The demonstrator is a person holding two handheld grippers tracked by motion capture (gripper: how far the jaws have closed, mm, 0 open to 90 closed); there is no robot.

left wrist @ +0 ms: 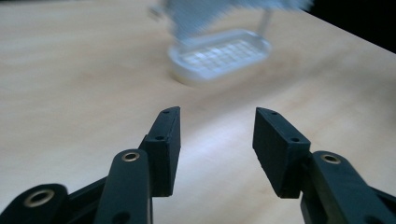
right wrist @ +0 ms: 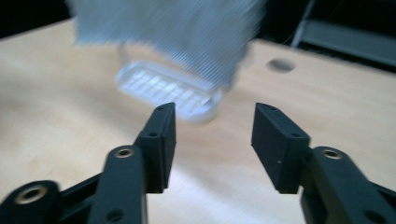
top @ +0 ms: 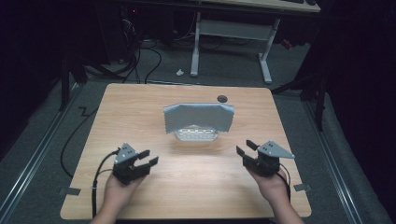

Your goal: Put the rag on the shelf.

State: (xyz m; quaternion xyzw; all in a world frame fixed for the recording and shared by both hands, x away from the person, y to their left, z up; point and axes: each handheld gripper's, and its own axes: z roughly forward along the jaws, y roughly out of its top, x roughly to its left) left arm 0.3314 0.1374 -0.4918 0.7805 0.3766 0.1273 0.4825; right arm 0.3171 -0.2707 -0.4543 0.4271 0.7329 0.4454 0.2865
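The table (top: pixel 140 112) is sitting bare but for a grey cloth (top: pixel 198 116) hanging over a clear tray (top: pixel 196 135) at its middle. The left gripper (top: pixel 149 157) is hovering near-left of them, jaws apart; the right gripper (top: pixel 245 148) is hovering near-right, jaws apart too, both well clear of the cloth.

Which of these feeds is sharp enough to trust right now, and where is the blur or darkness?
High view: table evenly lit and sharp, surroundings nearly black. Left gripper view: black fingers crisp, cloth and clear tray soft and smeared. Right gripper view: the cloth is blurred worst, tray hazy, fingers sharp.
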